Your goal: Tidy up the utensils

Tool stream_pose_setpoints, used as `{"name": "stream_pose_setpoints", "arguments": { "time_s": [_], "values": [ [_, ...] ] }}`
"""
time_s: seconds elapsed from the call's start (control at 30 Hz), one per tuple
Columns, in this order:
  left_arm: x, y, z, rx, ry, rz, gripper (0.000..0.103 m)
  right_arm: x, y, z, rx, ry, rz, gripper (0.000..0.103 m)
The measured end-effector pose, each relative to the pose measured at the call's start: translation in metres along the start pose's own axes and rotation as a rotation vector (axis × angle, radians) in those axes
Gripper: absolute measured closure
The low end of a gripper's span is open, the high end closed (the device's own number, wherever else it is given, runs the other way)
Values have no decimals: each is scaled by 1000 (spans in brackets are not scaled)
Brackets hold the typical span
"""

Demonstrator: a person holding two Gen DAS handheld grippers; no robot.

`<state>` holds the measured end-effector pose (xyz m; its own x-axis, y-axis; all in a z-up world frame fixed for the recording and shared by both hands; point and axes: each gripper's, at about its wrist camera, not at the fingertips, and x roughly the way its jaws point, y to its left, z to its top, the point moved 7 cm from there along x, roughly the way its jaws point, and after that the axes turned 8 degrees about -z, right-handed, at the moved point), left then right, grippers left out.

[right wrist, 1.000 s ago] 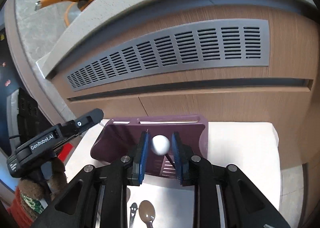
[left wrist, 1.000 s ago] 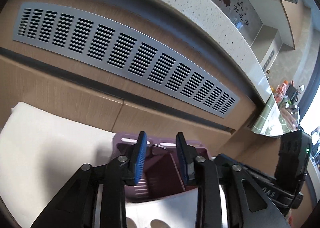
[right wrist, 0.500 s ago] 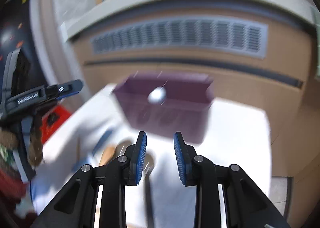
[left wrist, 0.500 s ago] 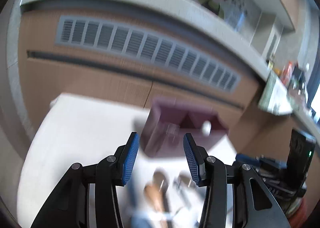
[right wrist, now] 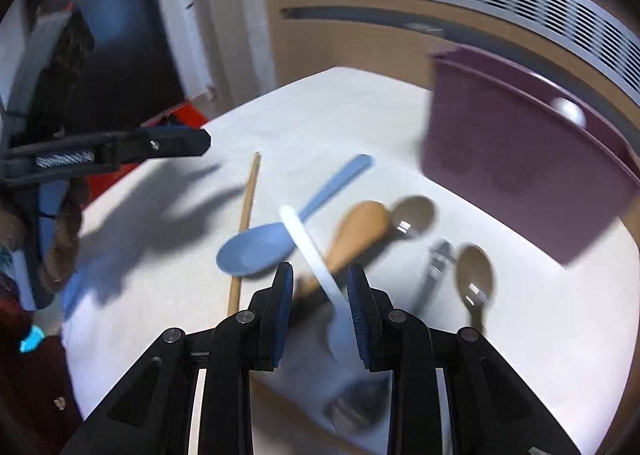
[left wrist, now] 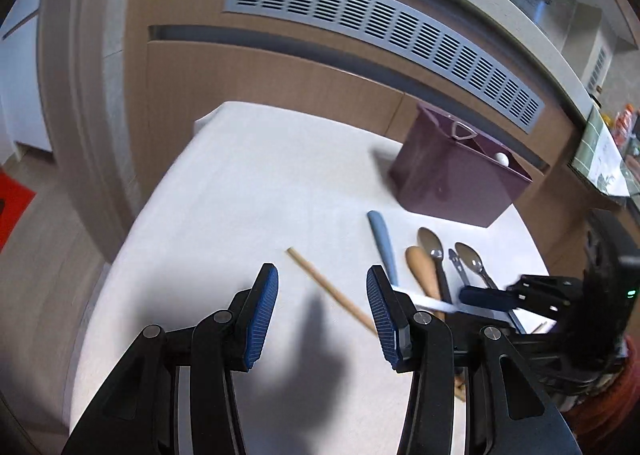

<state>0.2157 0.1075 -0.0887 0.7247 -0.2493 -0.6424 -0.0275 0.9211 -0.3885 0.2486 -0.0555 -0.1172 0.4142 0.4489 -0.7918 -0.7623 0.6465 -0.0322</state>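
On the white table stands a purple caddy, holding a loop-ended utensil and a white ball-tipped one. In front lie a blue spoon, a wooden-handled utensil, two metal spoons, a wooden chopstick and a white spoon. My left gripper is open above the chopstick and holds nothing. My right gripper is open low over the white spoon, whose handle runs between its fingers untouched.
Behind the table rises a wooden cabinet front with a grey vent grille under a speckled counter. The caddy stands near the table's far right edge. A small metal tool lies between the metal spoons. A red mat lies on the floor at left.
Both grippers drew back from the caddy and tipped down toward the table. The right gripper let go of the ball-tipped utensil, which now stands in the caddy. The left jaws widened.
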Motion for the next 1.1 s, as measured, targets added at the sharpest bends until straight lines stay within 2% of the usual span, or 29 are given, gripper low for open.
{"name": "stream_pose_setpoints", "arguments": {
  "time_s": [0.13,0.3,0.37,0.4,0.47,0.63,0.7,0.83,0.97,1.1],
  "values": [
    [-5,2,-10,20,11,-8,56,17,9,10,-78,16,-56,76],
    [2,-3,-17,30,32,-30,56,19,14,13,-138,23,-117,79],
    [5,-8,-19,32,43,-42,56,18,11,12,-152,23,-169,93],
    [6,-9,-20,35,45,-46,56,17,8,11,-141,27,-173,94],
    [8,-15,-21,47,53,-57,56,11,-3,6,-86,29,-151,96],
    [12,-28,-25,82,68,-74,56,-14,-64,-12,130,19,-194,96],
    [14,-32,-27,92,77,-78,56,-28,-98,-26,229,19,-218,96],
    [21,-44,-31,119,99,-85,56,-42,-138,-52,360,22,-265,95],
    [27,-58,-35,153,121,-85,56,-50,-149,-76,466,34,-238,91],
    [29,-68,-37,174,131,-90,56,-50,-138,-76,451,28,-256,88]
  ]
}}
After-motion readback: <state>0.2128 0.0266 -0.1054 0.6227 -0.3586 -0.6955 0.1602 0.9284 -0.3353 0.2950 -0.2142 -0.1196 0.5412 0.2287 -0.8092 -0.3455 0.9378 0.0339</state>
